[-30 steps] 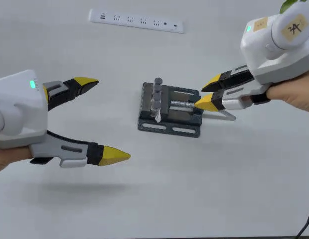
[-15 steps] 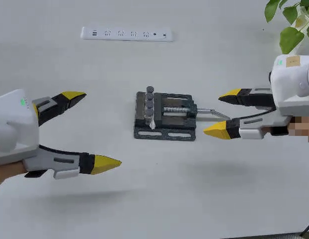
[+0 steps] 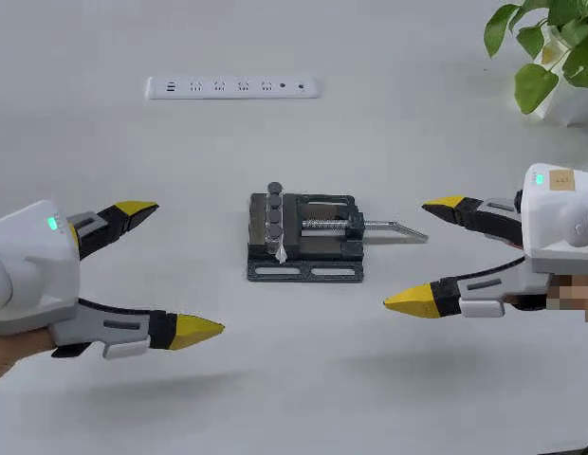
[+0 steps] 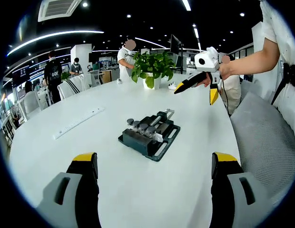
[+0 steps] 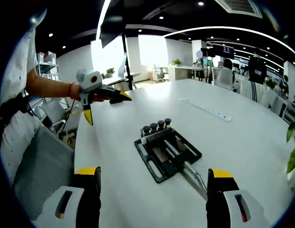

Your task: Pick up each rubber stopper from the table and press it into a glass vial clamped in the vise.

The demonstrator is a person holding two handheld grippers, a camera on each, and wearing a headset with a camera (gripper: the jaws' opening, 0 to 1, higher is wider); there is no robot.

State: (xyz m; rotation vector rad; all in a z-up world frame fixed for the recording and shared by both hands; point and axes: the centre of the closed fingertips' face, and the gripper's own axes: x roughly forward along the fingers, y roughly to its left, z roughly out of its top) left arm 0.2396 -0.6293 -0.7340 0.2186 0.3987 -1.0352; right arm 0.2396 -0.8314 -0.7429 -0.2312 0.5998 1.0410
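Observation:
A black vise (image 3: 305, 238) (image 4: 150, 135) (image 5: 169, 152) sits mid-table with a row of several glass vials (image 3: 274, 216) (image 4: 140, 127) (image 5: 156, 126) clamped in it, each capped by a dark rubber stopper. My left gripper (image 3: 171, 268) (image 4: 154, 166) hovers left of the vise, open and empty. To the right of the vise handle (image 3: 396, 228), my right gripper (image 3: 427, 251) (image 5: 154, 178) is open with nothing between its fingers. Each gripper also appears in the other's view: the right one (image 4: 197, 88) and the left one (image 5: 103, 107).
A white power strip (image 3: 232, 88) (image 4: 78, 122) (image 5: 204, 109) lies at the table's far side. A potted plant (image 3: 545, 47) (image 4: 153, 66) stands at the back right. People stand and chairs sit beyond the table in the left gripper view.
My right gripper has pulled back to the right, away from the vise, and its jaws have spread wider. The left gripper stays open, sinking slightly. The head view has shifted.

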